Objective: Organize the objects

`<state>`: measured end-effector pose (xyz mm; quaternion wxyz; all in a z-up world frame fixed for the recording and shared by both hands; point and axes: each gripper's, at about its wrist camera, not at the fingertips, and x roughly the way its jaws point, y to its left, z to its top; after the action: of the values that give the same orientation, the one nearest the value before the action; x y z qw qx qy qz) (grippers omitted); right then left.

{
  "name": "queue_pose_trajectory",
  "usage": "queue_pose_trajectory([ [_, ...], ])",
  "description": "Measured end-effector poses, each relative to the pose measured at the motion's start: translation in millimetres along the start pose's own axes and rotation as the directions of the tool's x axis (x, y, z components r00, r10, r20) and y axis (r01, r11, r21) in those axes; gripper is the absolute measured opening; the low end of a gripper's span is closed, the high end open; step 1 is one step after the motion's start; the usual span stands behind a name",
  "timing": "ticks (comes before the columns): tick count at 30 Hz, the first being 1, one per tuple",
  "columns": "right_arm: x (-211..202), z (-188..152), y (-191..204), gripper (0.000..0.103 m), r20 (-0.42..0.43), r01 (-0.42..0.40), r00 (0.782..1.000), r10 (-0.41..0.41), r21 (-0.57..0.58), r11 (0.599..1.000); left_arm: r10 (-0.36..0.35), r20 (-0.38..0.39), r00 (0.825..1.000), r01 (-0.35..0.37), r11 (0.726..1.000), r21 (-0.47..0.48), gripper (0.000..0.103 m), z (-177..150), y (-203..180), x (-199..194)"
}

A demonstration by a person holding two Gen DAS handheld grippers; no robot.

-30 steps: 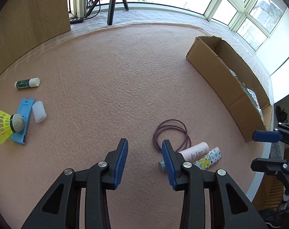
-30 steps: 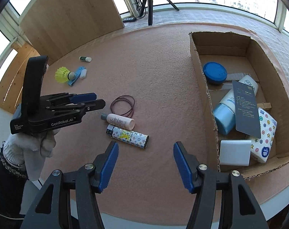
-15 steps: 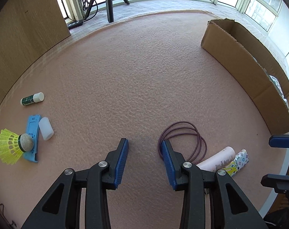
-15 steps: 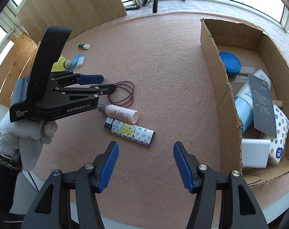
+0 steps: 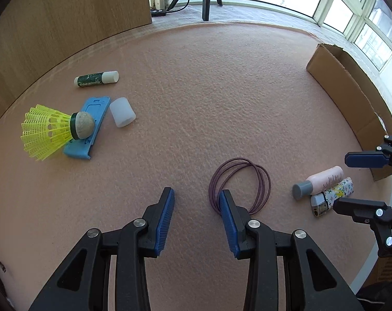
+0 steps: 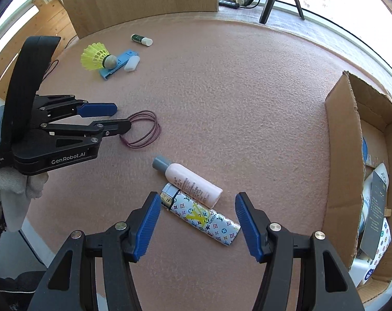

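Right claw (image 6: 198, 219), jaws spread & empty, hangs over the monogram-print white cylindrical lighter (image 6: 201, 216), lower centre of right-wrist view on the pink felt surface (image 6: 234, 98). Lighter's long axis runs upper-left to lower-right, roughly along the jaw gap, not across. Left claw (image 5: 196, 203), also spread w/ nothing held, sits by the purple hair-tie loops (image 5: 239, 184), farther off.

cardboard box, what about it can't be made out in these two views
- Left wrist view: the cardboard box shows only its outer wall; the contents are hidden behind it.
- Right wrist view: the near wall and picture edge cut off the blue lid and the bottles.
- Dark card: print too small to read.
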<state>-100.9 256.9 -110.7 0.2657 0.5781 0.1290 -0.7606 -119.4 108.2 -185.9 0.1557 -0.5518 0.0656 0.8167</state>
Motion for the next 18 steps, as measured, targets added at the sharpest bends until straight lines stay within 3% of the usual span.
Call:
queue_pose_trajectory([
  [9, 26, 15, 16, 0.053, -0.062, 0.030, 0.997, -0.036, -0.090, 0.995, 0.007, 0.015, 1.000, -0.007, 1.000, -0.030, 0.039, -19, 9, -8],
  [12, 29, 16, 14, 0.047, -0.066, 0.032, 0.997, -0.038, -0.087, 0.996, 0.018, 0.025, 1.000, -0.017, 0.999, -0.041, 0.033, -23, 11, -11],
  [16, 31, 17, 9, 0.034, -0.063, 0.028, 0.997, -0.031, -0.060, 0.998, 0.023, 0.034, 0.999, -0.020, 0.996, -0.086, 0.018, -25, 18, -12],
  [18, 31, 17, 8, 0.032, -0.060, 0.026, 0.998, -0.029, -0.052, 0.998, 0.025, 0.036, 0.999, -0.021, 0.996, -0.088, 0.016, -26, 18, -13],
])
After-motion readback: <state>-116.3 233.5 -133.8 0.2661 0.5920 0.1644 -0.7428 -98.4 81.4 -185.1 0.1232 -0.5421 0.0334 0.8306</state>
